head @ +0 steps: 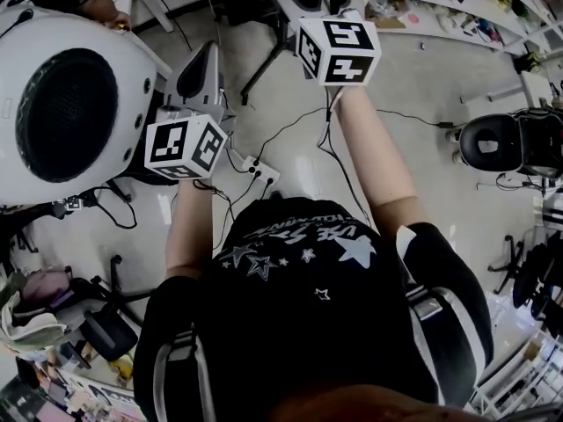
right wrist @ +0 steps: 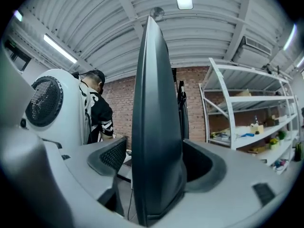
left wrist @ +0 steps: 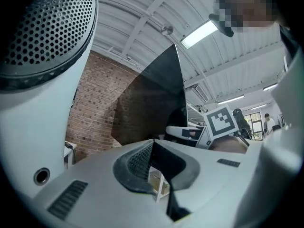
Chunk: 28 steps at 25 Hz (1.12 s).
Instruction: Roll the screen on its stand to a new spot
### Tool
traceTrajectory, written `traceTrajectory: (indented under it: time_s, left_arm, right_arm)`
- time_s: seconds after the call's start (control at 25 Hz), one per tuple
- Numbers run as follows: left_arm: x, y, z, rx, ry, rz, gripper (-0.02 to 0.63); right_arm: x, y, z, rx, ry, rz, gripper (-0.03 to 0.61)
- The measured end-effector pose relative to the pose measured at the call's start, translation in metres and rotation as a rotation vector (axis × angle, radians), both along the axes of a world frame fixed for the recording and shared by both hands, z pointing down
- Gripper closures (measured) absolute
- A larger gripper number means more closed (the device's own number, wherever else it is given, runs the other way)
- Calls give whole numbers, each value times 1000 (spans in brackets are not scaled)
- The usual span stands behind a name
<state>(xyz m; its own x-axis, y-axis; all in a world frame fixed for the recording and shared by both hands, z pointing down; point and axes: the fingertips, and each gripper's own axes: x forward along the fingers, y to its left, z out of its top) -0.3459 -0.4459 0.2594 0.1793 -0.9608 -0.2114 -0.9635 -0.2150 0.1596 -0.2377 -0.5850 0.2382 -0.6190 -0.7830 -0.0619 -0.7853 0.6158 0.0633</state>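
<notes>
R gripper is standing w/ its fingers spread wide. The screen is sitting edge-on right betw them, a thin dark panel rising straight up out of the gap. The near finger is showing a clear gap to the panel. The other one is lying close against the far face, and I can't tell if it's touching. So nothing is clamping yet; the edge is being straddled, not gripped. My read: it's being held that way so one squeeze gives a handle on the edge for steering the stand.

L gripper is holding its fingers together, tips meeting, nothing betw them. The screen's flat dark face is lying beyond and above those tips, well apart. A white domed housing w/ a perforated grille is crowding in just beside them on the outer side. Prob. this hand is being kept free to steady or guide.

From above, both forearms are reaching fwd, R gripper further out than L. A power strip w/ its leads is lying on the floor below and betw the two grippers, so it could snag the stand's base if the roll comes this way. I can't make out the stand's base for sure. Judging by this, the roll itself isn't under way yet.
</notes>
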Motion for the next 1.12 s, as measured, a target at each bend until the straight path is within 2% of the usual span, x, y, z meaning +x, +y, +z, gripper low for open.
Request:
traceTrajectory:
  time_s: [0.16, 0.32, 0.4, 0.72, 1.12]
  left_arm:
    - [0, -4, 5, -3, -6, 38, 602]
    - [7, -6, 12, -20, -15, 67, 602]
    - [12, -6, 12, -21, -23, 76, 602]
    - [16, -6, 15, -26, -19, 94, 601]
    - [21, 1, 11, -20, -10, 74, 601]
  right_arm:
    - [1, -11, -4, 30, -5, 58, 213]
    - [2, -22, 7, 4, 27, 101, 222]
    - [5, -24, 8, -1, 17, 116, 291]
    - [13, -25, 6, -5, -27, 208, 354]
    - [20, -25, 9, -2, -28, 209, 364]
